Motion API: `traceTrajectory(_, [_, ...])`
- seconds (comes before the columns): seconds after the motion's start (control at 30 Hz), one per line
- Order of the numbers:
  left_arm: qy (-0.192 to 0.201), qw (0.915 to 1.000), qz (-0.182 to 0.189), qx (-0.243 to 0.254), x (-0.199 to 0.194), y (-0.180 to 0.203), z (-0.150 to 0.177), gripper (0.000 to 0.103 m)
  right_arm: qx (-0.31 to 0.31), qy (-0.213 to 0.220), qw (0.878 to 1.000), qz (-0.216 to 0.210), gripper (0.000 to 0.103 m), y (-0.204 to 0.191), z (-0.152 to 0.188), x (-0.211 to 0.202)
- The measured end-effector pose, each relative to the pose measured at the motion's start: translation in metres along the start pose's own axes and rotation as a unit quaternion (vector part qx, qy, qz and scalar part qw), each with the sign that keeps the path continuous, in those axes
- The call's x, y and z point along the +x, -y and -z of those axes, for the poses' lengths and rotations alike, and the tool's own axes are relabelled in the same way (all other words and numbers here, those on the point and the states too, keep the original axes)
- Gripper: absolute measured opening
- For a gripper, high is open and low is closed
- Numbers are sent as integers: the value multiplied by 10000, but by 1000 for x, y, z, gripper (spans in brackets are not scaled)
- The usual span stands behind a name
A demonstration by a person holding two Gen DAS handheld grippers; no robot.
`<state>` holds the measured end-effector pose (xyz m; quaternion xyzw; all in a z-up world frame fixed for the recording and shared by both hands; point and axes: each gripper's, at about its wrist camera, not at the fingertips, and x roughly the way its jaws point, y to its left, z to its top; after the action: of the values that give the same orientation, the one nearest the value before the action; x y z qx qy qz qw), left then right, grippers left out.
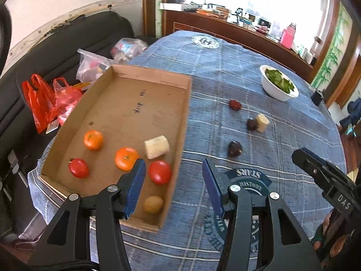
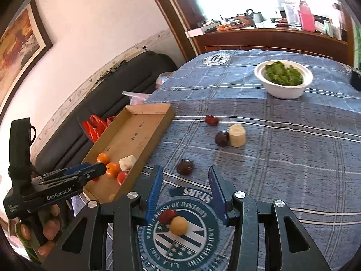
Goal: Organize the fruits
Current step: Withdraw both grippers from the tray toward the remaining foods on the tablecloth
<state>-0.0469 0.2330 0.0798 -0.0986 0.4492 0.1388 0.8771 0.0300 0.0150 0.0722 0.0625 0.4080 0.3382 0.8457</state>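
A cardboard tray (image 1: 135, 103) holds two oranges (image 1: 93, 140), two red tomatoes (image 1: 159, 172), a pale chunk (image 1: 156, 150) and a brown round fruit (image 1: 153, 204). My left gripper (image 1: 172, 176) hangs open over the tray's right edge with nothing between its fingers. On the blue cloth lie a red date (image 2: 211, 120), a dark fruit (image 2: 222, 138) touching a pale chunk (image 2: 237, 135), and another dark fruit (image 2: 184, 167). My right gripper (image 2: 185, 174) is open just short of that fruit. Below its fingers a red date (image 2: 167, 216) and a yellow round fruit (image 2: 179, 225) rest on the cloth.
A white bowl of greens (image 2: 283, 79) stands at the far right of the table. Red plastic bags (image 1: 45, 99) and clear bags lie on the dark sofa (image 2: 126, 79) beyond the tray. A small black object (image 1: 317, 97) sits at the table's right edge.
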Motion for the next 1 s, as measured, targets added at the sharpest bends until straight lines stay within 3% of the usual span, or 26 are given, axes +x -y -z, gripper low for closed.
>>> traceTrajectory(0.5, [-209, 9988, 286, 339, 10, 39, 5, 51, 168, -9, 9996, 206, 45, 23, 5, -6])
traceTrajectory(0.77, [-427, 9968, 556, 392, 34, 49, 0, 51, 213, -95, 9992, 330, 45, 35, -6, 18])
traceTrajectory(1.0, [-632, 9952, 578, 470, 61, 64, -6, 51, 234, -222, 9984, 471, 45, 46, -33, 58])
